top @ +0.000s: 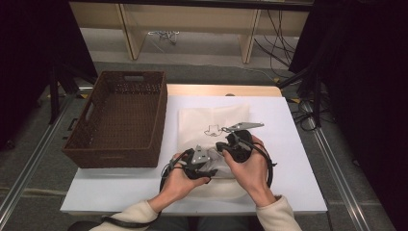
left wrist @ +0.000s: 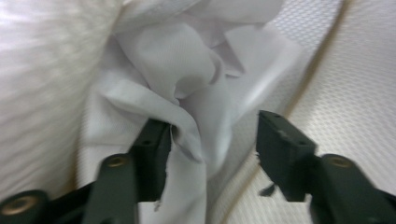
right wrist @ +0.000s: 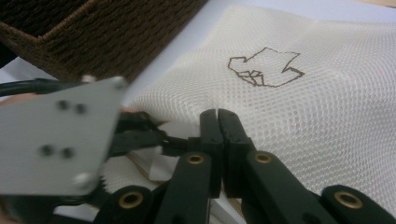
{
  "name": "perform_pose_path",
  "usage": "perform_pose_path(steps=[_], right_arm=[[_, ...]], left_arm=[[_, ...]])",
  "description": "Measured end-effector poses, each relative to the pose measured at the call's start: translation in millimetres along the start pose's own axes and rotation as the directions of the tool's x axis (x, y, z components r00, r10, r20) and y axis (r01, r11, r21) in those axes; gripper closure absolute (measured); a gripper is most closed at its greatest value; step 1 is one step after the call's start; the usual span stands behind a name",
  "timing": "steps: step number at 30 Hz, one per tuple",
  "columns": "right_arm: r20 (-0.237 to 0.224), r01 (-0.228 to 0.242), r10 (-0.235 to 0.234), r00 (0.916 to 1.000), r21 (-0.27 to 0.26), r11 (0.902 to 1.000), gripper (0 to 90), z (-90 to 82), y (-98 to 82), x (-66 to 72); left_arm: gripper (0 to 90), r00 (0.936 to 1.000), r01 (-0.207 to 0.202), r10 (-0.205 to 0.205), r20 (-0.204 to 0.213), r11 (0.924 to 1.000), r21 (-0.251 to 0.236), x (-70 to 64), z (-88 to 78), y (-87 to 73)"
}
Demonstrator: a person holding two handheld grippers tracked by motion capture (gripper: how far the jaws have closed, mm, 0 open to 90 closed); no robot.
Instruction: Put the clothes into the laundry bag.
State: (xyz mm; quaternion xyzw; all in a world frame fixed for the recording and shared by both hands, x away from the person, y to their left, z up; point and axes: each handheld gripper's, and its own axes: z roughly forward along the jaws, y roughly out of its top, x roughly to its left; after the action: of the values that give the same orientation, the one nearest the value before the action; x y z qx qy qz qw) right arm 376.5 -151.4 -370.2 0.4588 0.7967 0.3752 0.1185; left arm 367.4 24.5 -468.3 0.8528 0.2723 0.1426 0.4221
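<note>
High view: white tabletop (top: 298, 159), wicker basket (top: 118, 118) left (shelving behind).

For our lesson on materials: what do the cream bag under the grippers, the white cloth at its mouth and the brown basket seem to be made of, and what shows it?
Cream bag: looks like synthetic mesh fabric, matt, with a regular grid of tiny holes.
White cloth: apparently thin woven textile, soft, matt, falling in loose folds.
Brown basket: seems woven wicker or paper cord, with ribbed dark strands.
</note>
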Motion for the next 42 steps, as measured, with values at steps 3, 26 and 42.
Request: perform_pose_path(steps=[3,26,42], right_arm=[[0.001,-0.011,0.011,0.9999,0.001,0.9999,90.0,-2.1,0.1,-0.6],[0.002,0.028,-0.028,0.9996,0.002,0.9996,90.0,2.4,0.1,0.2],[-0.009,0.004,-0.004,0.9999,-0.004,1.0000,90.0,0.9,-0.5,3.8]], left_arm=[[40.0,1.0000,-0.003,0.003,-0.004,1.0000,-0.003,-2.4,-14.1,-3.3],[85.4,0.9979,-0.036,0.041,-0.050,0.9938,0.105,5.1,19.5,-2.7],[84.8,0.9909,0.092,-0.096,-0.095,0.9949,-0.042,9.6,35.4,12.5]])
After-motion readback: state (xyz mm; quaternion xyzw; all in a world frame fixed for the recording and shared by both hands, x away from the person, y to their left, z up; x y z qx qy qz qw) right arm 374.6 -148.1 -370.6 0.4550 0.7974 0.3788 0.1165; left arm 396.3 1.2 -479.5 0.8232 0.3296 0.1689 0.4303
